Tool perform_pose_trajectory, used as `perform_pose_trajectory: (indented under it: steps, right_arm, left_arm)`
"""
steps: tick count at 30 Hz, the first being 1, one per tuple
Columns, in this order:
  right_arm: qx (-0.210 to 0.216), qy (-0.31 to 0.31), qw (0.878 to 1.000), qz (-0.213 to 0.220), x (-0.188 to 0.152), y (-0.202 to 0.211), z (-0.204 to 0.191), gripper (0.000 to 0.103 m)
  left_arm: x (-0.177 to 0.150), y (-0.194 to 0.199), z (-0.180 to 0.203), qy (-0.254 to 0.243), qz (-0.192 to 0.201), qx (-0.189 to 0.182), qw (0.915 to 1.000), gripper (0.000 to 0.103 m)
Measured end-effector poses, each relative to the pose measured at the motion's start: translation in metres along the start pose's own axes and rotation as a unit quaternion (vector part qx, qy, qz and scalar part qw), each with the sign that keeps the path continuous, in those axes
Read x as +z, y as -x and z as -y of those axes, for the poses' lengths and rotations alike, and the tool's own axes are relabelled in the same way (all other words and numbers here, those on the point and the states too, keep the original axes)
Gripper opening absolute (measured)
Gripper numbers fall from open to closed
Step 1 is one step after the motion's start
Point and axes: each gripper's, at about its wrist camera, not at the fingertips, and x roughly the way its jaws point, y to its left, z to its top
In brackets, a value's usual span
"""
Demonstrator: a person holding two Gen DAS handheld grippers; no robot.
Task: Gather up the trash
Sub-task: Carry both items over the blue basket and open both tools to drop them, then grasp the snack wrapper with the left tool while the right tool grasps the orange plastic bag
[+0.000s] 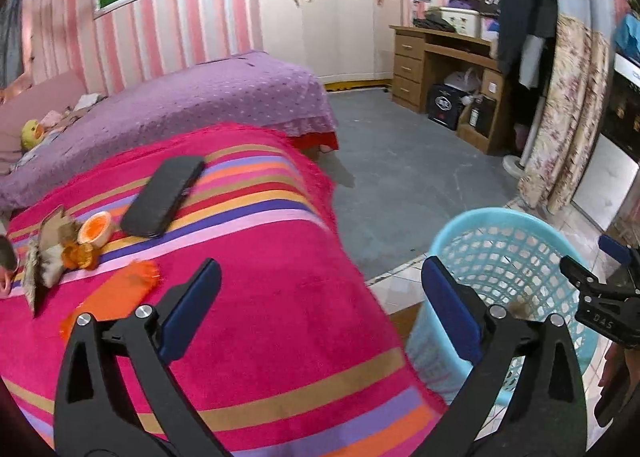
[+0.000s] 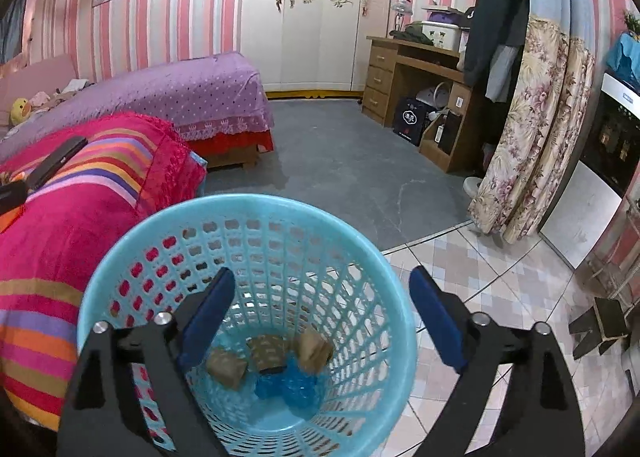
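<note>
Trash in two lots. Dropped lot: brown paper wads (image 2: 310,349) and a blue wrapper (image 2: 286,383) lie at the bottom of the blue basket (image 2: 168,229), directly below the right gripper (image 2: 322,305), whose jaws stand wide apart with nothing between them; the position over the rim looks chosen for a clean drop. Left gripper (image 1: 320,297): jaws likewise wide and empty, poised over the striped blanket (image 1: 260,257), basket to the right of its right jaw. Remaining lot: orange wrapper (image 1: 116,293) just left of its left jaw, then cardboard scraps (image 1: 48,253) and an orange cup (image 1: 96,233) further out. Beyond those a black remote (image 1: 164,195), probably not trash, lies close enough to be snagged. Purple bed (image 1: 180,101) and desk (image 1: 440,69) well apart.
</note>
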Motion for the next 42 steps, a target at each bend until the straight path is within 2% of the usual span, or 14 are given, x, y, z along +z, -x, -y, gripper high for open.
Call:
perform_pose_trajectory:
  steps: [2, 8, 19, 23, 26, 30, 35, 38, 42]
  right_arm:
    - [0.006, -0.009, 1.000, 0.001, 0.002, 0.003, -0.004, 0.095]
    - [0.026, -0.011, 1.000, 0.011, 0.013, 0.012, -0.047, 0.096]
    - [0.109, 0.023, 0.992, 0.053, 0.048, 0.044, -0.186, 0.096]
    - [0.136, 0.031, 0.989, 0.051, 0.050, 0.047, -0.230, 0.097]
    - [0.140, 0.058, 0.987, 0.047, 0.050, 0.045, -0.266, 0.097]
    - [0.149, 0.093, 0.984, 0.042, 0.044, 0.041, -0.312, 0.097]
    - [0.156, 0.103, 0.982, 0.035, 0.043, 0.032, -0.344, 0.097]
    - [0.162, 0.101, 0.981, 0.026, 0.036, 0.023, -0.353, 0.097]
    - [0.157, 0.102, 0.982, 0.005, 0.030, 0.009, -0.356, 0.097]
  left_arm:
    - [0.000, 0.005, -0.018, 0.011, -0.001, 0.007, 0.9999, 0.097]
    - [-0.006, 0.028, -0.085, 0.036, 0.008, 0.051, 0.9980, 0.097]
    - [-0.010, 0.065, -0.219, 0.069, 0.007, 0.137, 0.9882, 0.097]
    - [-0.021, 0.068, -0.264, 0.082, 0.010, 0.160, 0.9837, 0.097]
    - [-0.031, 0.064, -0.291, 0.097, 0.006, 0.176, 0.9797, 0.097]
    - [-0.045, 0.052, -0.327, 0.125, -0.008, 0.177, 0.9762, 0.097]
    - [-0.061, 0.034, -0.353, 0.142, -0.034, 0.173, 0.9741, 0.097]
    - [-0.072, 0.023, -0.362, 0.147, -0.055, 0.163, 0.9741, 0.097]
    - [-0.082, 0.011, -0.367, 0.137, -0.072, 0.170, 0.9733, 0.097]
